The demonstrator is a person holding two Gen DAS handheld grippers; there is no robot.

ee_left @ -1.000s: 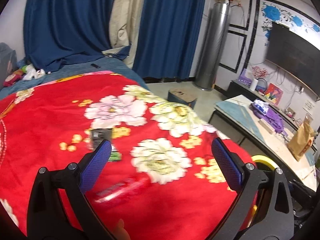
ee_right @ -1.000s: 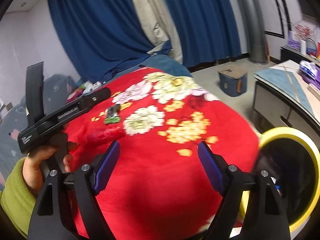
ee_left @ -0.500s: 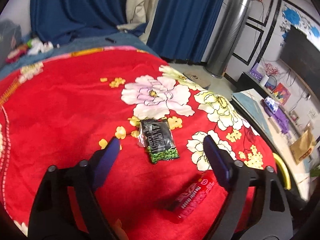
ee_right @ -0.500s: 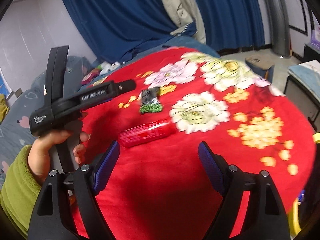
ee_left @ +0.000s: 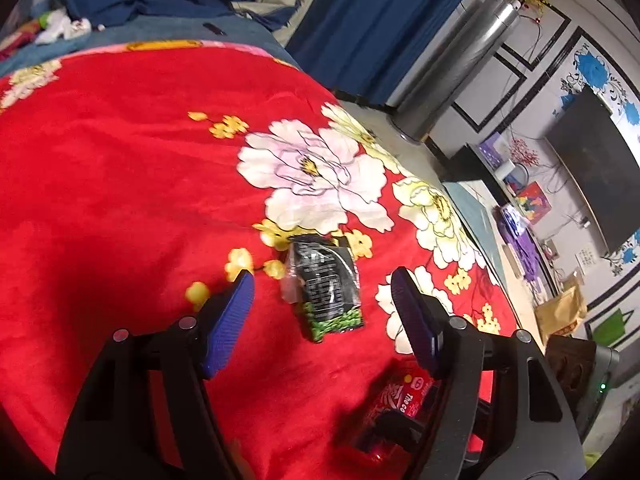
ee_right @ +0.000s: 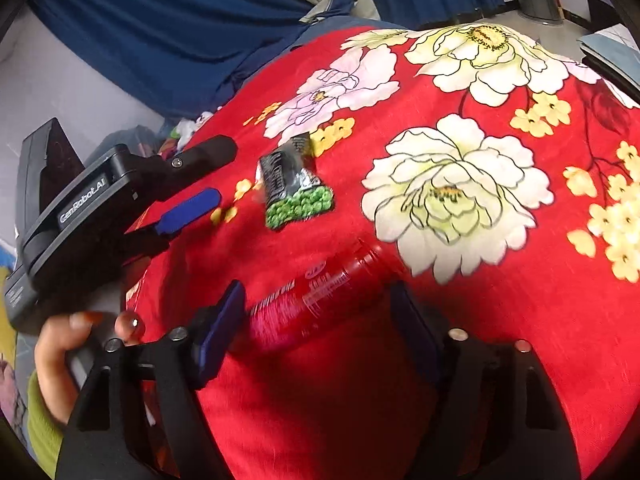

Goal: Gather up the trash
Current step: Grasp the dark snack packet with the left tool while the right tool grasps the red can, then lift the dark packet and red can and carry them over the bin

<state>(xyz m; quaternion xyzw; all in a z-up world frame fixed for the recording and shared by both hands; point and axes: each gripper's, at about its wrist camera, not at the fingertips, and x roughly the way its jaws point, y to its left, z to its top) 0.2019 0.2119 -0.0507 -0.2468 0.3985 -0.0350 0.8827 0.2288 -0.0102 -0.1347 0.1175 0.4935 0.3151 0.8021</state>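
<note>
A red plush blanket printed with white and yellow flowers (ee_left: 120, 168) covers the bed under both tools. The left hand-held gripper (ee_left: 322, 288) hangs with its blue pads apart, a crumpled black-and-green snack wrapper (ee_left: 326, 292) lying between them. The right hand-held gripper (ee_right: 318, 300), pads likewise apart, straddles a red cylindrical plastic bottle (ee_right: 320, 292) lying on its side.

A bed (ee_left: 120, 152) under a red flowered blanket (ee_left: 100, 200) fills the room. Dark blue curtains (ee_left: 360, 12) hang behind it. A silver column (ee_left: 452, 72) stands by the wall, beside a dark television (ee_left: 596, 168) above a cluttered cabinet (ee_left: 520, 240).
</note>
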